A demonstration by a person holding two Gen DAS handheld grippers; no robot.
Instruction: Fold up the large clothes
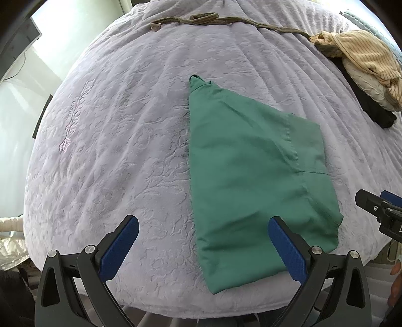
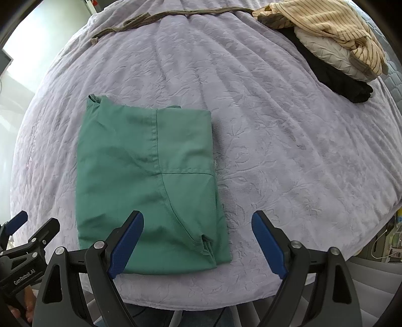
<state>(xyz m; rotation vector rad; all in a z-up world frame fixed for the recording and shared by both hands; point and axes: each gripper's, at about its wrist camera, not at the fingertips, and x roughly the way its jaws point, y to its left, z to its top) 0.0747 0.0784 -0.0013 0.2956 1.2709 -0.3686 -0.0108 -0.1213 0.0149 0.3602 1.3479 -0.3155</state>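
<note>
A green garment [image 1: 253,181] [image 2: 148,181] lies folded into a flat rectangle near the front edge of a lilac quilted bed cover [image 1: 120,140] [image 2: 289,140]. My left gripper [image 1: 203,223] hovers open above the garment's near left part, nothing between its blue pads. My right gripper [image 2: 198,221] is open too, above the garment's near right corner, one pad over the cloth and the other over bare cover. Each gripper shows at the edge of the other's view: the right gripper [image 1: 382,211] and the left gripper [image 2: 27,236].
A heap of clothes, striped beige [image 1: 364,55] [image 2: 329,27] on cream and black pieces, sits at the far right. A long olive strap [image 1: 201,21] [image 2: 160,16] lies across the far side. The bed's front edge runs just below the garment.
</note>
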